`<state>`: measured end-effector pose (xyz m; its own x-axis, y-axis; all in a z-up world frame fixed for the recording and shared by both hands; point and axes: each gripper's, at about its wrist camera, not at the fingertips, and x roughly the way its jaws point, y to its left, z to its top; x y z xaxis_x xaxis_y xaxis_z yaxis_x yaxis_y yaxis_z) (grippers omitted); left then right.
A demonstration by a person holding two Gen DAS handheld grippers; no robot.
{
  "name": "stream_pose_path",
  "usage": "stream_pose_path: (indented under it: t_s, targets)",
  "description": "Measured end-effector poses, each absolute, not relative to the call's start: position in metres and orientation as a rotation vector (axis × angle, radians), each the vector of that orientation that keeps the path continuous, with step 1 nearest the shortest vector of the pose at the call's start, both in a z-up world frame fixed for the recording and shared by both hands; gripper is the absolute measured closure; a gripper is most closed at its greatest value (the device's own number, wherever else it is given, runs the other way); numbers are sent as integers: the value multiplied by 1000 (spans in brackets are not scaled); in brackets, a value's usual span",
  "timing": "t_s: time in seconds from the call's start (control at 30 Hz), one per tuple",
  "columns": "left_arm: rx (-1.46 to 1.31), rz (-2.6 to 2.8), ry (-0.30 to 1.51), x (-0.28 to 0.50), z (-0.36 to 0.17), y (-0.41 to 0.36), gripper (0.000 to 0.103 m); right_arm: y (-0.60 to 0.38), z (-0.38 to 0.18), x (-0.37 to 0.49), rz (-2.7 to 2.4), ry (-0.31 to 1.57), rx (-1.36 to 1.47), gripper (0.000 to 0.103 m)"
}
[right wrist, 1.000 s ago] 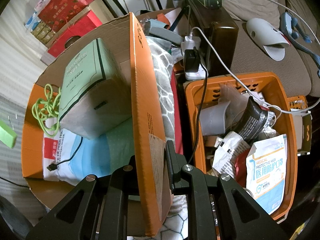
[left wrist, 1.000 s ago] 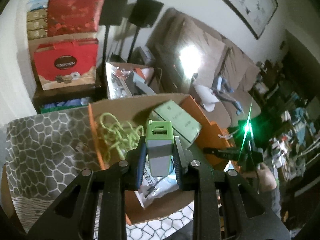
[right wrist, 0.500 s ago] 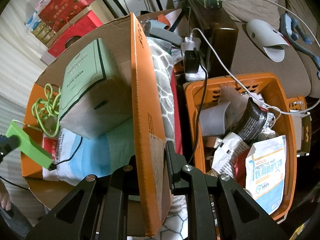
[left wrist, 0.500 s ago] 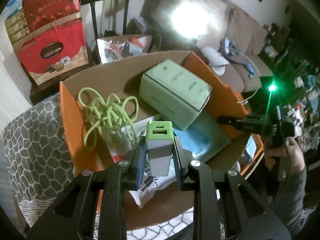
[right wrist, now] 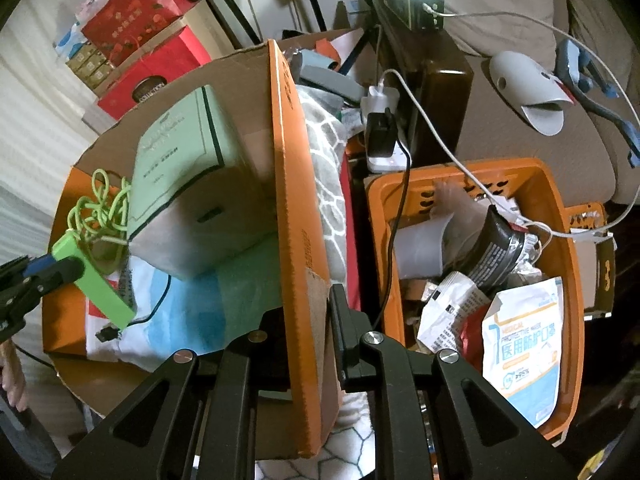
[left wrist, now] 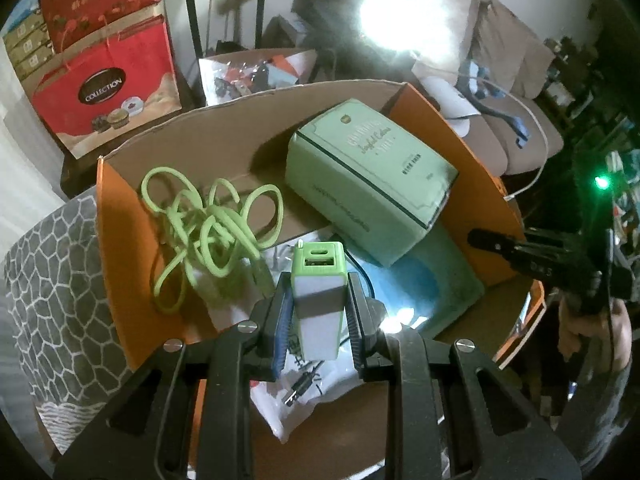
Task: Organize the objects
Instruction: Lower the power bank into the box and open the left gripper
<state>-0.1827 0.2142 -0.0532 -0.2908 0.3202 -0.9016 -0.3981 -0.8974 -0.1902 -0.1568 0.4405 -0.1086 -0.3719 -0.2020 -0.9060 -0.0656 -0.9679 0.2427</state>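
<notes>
Left gripper (left wrist: 318,312): reaches forward over the box (left wrist: 460,148), jaws pinching upright green charger (left wrist: 320,300) above a tangled cable (left wrist: 208,232). Right gripper (right wrist: 308,332): level, jaws clamped on the box flap (right wrist: 292,184), beside the basket (right wrist: 556,192).

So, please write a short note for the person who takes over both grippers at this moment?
Left gripper: shut on the green charger, held above the cardboard box.
Right gripper: shut on the box's orange flap, holding it upright.
In the box: green cable, mint carton.
Left to do: release the charger inside; the orange basket probably needs sorting.
</notes>
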Motion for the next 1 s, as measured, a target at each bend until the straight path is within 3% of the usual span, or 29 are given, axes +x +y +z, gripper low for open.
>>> stream_pose_path:
  t_s: [0.67,1.0]
  targets:
    - [-1659,2216,95,-208,-86,235,79,442,-103,-150,-2524,-397,1685,90]
    - [-1548,2273,126,-190,-56,229,50,441,-87,-145,-2549,-363,1656,93]
